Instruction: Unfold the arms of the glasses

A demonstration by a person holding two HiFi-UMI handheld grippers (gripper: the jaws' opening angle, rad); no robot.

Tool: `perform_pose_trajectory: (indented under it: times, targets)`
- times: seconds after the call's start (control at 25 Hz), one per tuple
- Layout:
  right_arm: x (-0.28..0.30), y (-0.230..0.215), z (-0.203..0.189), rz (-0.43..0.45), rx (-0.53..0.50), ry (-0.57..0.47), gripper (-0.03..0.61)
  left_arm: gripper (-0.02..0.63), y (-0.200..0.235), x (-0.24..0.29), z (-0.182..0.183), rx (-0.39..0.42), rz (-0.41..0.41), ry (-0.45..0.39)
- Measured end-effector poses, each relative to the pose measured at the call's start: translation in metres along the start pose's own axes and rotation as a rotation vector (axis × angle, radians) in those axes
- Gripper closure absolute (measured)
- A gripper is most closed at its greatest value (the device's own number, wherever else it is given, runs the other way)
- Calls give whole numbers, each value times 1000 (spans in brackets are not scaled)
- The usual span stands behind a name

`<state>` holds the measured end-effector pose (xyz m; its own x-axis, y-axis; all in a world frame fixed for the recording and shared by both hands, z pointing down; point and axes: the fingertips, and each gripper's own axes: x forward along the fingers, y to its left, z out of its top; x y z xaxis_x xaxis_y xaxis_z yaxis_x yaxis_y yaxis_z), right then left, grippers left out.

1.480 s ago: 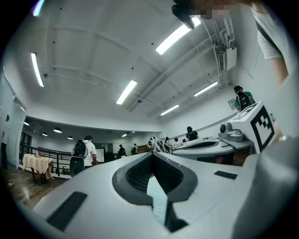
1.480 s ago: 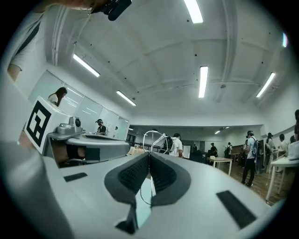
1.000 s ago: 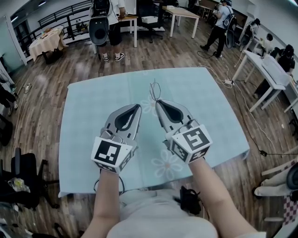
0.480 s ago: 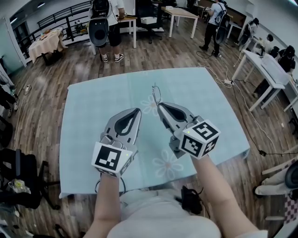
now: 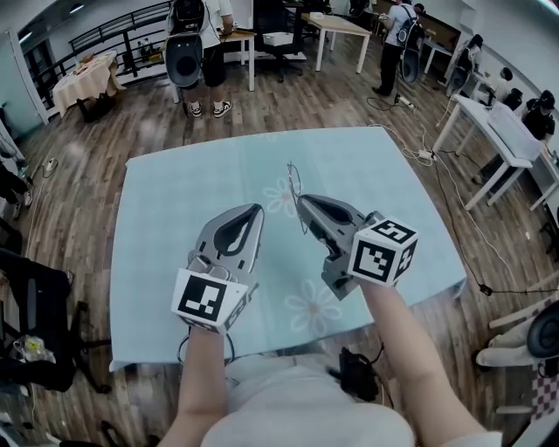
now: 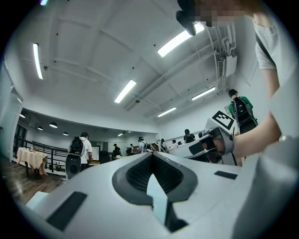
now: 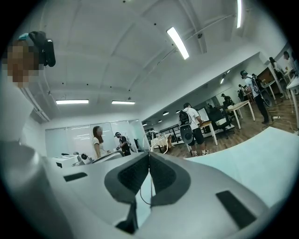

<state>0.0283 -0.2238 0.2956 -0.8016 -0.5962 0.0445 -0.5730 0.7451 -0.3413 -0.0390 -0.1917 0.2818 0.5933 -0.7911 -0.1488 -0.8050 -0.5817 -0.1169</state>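
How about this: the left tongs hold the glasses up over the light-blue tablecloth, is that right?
No, the right tongs hold the glasses up over the light-blue tablecloth; the left tongs are shut on nothing. The head view shows it.

- The right gripper [image 5: 301, 202] has rolled to the right. Its marker cube [image 5: 383, 251], which faced mostly upward before, is now tipped onto its side and sits farther right in the head view.
- The glasses [image 5: 293, 179] pinched at its tip have shifted slightly down and to the right.
- The left gripper [image 5: 258, 210] has sunk a little toward the near table edge.
- The person [image 5: 397, 26] at the far desks has walked farther off.
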Motion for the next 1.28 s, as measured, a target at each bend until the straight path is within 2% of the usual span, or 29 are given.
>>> perform_pose_trajectory:
  times: [0.2, 0.48, 0.76, 1.0, 1.28]
  targets:
    - [1, 4, -4, 39, 51, 35, 568, 606, 0, -3, 0, 0, 6, 2]
    - [1, 1, -10, 98, 184, 81, 568, 606, -2, -6, -4, -2, 1, 0]
    - [0, 0, -13, 211, 378, 181, 568, 606, -6, -1, -4, -5, -4, 11]
    - [-2, -7, -32, 232, 510, 272, 568, 606, -2, -7, -8, -8, -5, 11]
    - [-11, -5, -54, 312, 692, 389, 568, 606, -7, -6, -15, -2, -18, 23]
